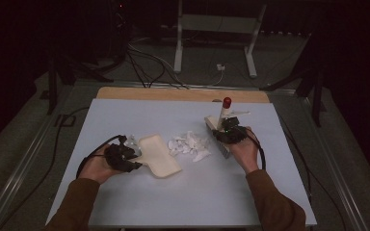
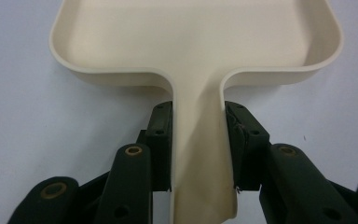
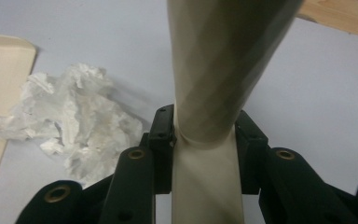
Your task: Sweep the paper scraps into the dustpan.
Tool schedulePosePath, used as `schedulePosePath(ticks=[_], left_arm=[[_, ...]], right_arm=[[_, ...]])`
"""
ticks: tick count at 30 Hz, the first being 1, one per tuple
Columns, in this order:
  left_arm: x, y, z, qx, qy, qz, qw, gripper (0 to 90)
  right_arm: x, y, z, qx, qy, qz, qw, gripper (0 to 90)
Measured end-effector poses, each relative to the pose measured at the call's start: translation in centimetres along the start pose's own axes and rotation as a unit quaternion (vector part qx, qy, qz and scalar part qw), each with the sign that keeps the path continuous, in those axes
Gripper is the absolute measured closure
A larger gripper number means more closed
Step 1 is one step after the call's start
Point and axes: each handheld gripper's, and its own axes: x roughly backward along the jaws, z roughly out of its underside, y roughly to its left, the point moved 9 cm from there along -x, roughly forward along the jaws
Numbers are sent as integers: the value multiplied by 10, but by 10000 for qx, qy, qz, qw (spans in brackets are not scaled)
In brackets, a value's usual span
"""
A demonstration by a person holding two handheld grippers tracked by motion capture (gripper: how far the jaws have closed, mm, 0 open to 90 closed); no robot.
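Note:
A cream dustpan [image 1: 160,156] lies flat on the pale blue table [image 1: 173,197] at centre left. My left gripper [image 1: 136,160] is shut on its handle; in the left gripper view the pads [image 2: 162,135] press both sides of the dustpan's [image 2: 196,42] handle. A heap of crumpled white paper [image 1: 189,146] sits just right of the pan's mouth. My right gripper [image 1: 225,130] is shut on a cream brush handle with a red tip [image 1: 227,102], which stands tilted right of the heap. In the right gripper view the brush handle [image 3: 219,70] rises between the jaws, beside the paper [image 3: 74,116].
A small paper scrap [image 1: 131,140] lies behind the dustpan's near corner. A wooden strip [image 1: 183,94] borders the table's far edge. Beyond it, cables and a white metal frame [image 1: 217,24] stand on the dark floor. The front of the table is bare.

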Motion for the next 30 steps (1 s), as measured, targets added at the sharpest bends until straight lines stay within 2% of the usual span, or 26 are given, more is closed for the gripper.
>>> schedulePosePath(ticks=[30], left_arm=[[-2,0,-1,44,24,26,10000,666]], right_arm=[[-6,22,-2,64,63,33,10000,661]])
